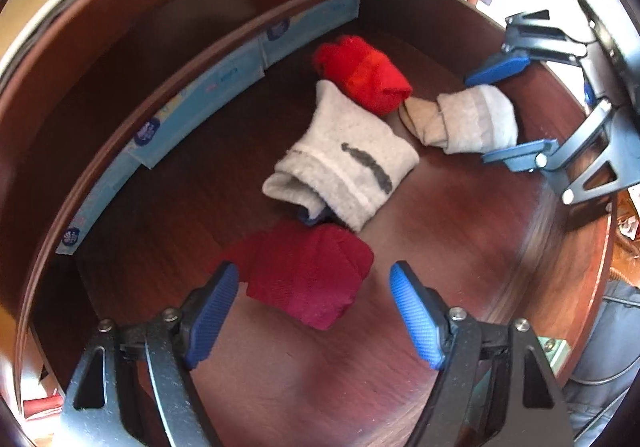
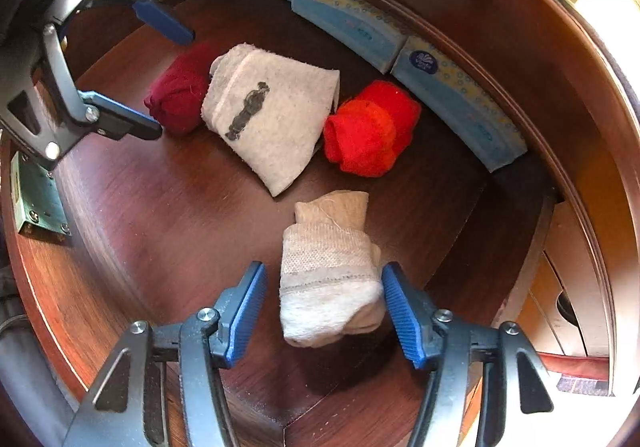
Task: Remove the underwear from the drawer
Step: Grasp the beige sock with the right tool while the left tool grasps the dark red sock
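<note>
Right wrist view shows my right tongs (image 2: pixel 324 311) straddling the beige rolled bundle (image 2: pixel 328 271): one blue pad touches its side, the other stands just clear, so nothing is clamped yet. Across the drawer (image 2: pixel 160 215), my left tongs (image 1: pixel 316 311) gape wide around the near end of the dark red bundle (image 1: pixel 308 279), neither pad pressing it. Beyond lie the grey bundle with a dark mark (image 1: pixel 344 163) and the bright red bundle (image 1: pixel 360 75), touching each other; light blue packets (image 1: pixel 200 95) line the back wall.

I judge the risks as these: the beige roll is soft, so a squeeze this near its end could push it out of the pads. My left pads sit at the dark red bundle's edge; closing there may catch only a fold and unroll it. Both tongs work near each other, so lifting together could knock the grey bundle.
</note>
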The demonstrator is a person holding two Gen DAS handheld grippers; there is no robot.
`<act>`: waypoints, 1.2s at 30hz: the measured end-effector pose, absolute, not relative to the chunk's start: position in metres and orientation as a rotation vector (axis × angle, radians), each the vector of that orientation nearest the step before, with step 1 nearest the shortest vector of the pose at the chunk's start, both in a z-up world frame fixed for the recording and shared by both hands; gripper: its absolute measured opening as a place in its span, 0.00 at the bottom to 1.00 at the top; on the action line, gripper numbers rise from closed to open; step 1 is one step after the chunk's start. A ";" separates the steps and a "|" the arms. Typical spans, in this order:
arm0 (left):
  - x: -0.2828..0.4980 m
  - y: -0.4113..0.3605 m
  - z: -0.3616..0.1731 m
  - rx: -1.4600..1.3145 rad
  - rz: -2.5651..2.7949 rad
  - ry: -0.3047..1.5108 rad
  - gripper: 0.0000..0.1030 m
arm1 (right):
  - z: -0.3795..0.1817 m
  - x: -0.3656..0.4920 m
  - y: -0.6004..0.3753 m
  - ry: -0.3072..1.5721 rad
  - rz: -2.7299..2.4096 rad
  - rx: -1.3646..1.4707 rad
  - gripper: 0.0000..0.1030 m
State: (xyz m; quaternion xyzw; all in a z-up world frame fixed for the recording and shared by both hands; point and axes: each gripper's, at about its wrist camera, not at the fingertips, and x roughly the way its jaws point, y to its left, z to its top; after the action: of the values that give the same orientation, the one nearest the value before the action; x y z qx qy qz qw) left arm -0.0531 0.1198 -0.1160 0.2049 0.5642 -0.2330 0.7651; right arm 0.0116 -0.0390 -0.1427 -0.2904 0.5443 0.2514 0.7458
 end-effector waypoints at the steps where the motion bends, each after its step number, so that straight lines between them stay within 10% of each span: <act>1: -0.051 0.117 -0.118 0.456 -0.511 1.232 0.77 | -0.142 0.012 -0.040 1.189 0.552 -0.631 0.60; 36: -0.035 0.093 -0.141 0.465 -0.522 1.277 0.41 | -0.151 -0.001 -0.031 1.198 0.492 -0.788 0.44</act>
State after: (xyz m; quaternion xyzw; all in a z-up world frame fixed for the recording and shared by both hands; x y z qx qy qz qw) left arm -0.0347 0.0933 -0.1410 0.2125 0.5836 -0.2383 0.7466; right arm -0.0006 -0.0307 -0.1511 -0.3572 0.5434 0.2230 0.7263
